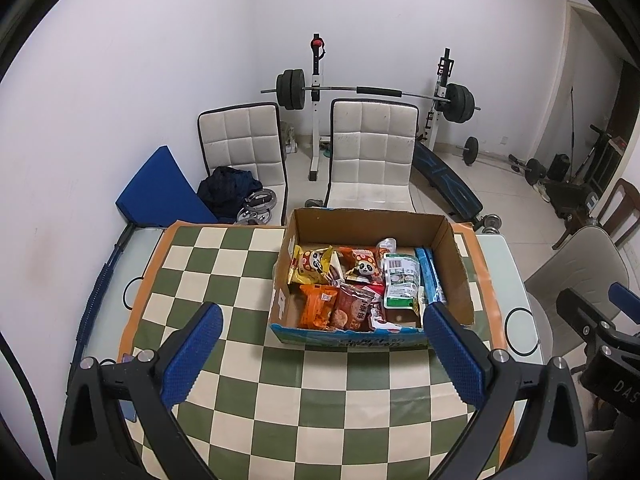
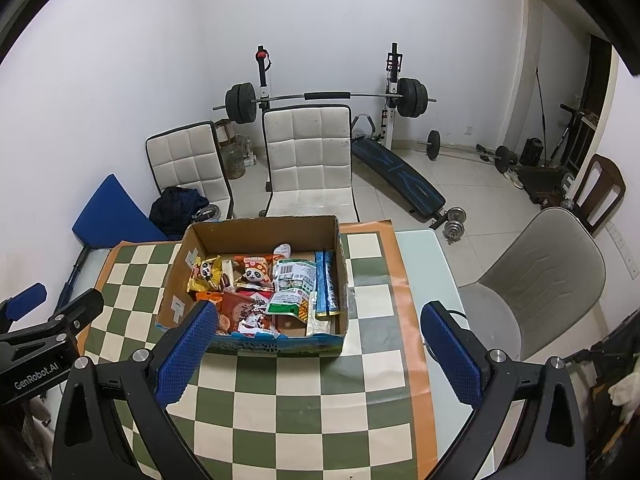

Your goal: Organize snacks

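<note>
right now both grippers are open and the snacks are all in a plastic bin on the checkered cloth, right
Not a plastic bin: both wrist views show the snacks in a cardboard box on the checkered cloth. The left gripper and right gripper are open.

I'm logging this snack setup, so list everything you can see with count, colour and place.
box: 1, brown cardboard, open, on the mat's far half
snack packs: many, exact count unclear; orange, yellow, red, green-white, blue; inside the box
mat: 1, green and cream checks, orange border, on the table
table: 1, pale glass, under the mat
white chairs: 2, white padded, behind the table
grey chair: 1, right of the table
barbell rack: 1, black plates, at the back wall
blue pad: 1, leaning at the left wall
left gripper: open, empty, above the mat
right gripper: open, empty, near the box
</note>
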The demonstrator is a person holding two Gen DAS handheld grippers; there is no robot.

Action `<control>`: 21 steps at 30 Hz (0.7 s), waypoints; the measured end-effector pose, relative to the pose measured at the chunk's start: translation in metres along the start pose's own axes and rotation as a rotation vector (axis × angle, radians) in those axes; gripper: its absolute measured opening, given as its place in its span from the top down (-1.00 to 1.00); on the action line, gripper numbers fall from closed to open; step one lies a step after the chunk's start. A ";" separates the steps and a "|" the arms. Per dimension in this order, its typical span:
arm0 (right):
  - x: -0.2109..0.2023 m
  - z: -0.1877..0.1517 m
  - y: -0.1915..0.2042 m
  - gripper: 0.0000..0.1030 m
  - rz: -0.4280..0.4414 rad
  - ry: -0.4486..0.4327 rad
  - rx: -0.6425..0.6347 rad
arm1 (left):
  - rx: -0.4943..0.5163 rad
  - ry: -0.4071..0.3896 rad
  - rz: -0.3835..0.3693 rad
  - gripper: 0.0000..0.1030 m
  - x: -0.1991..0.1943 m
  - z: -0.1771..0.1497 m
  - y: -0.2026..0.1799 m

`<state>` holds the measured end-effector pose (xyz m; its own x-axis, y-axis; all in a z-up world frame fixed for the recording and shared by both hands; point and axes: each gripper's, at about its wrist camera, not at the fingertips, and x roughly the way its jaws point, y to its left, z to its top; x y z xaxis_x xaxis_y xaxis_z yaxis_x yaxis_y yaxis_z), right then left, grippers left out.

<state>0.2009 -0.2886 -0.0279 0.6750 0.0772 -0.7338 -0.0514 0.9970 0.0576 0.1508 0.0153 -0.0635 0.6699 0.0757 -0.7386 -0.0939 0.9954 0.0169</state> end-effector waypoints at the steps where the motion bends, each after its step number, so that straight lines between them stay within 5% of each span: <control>1: 0.000 -0.001 0.001 -1.00 0.001 0.000 0.000 | -0.001 0.000 0.000 -1.00 0.000 0.000 0.000; 21: -0.003 -0.006 0.003 -1.00 0.001 0.009 -0.001 | -0.001 -0.005 0.011 -1.00 -0.004 -0.001 0.000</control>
<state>0.1942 -0.2857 -0.0300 0.6685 0.0783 -0.7396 -0.0530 0.9969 0.0577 0.1478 0.0150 -0.0615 0.6726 0.0866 -0.7349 -0.1018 0.9945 0.0241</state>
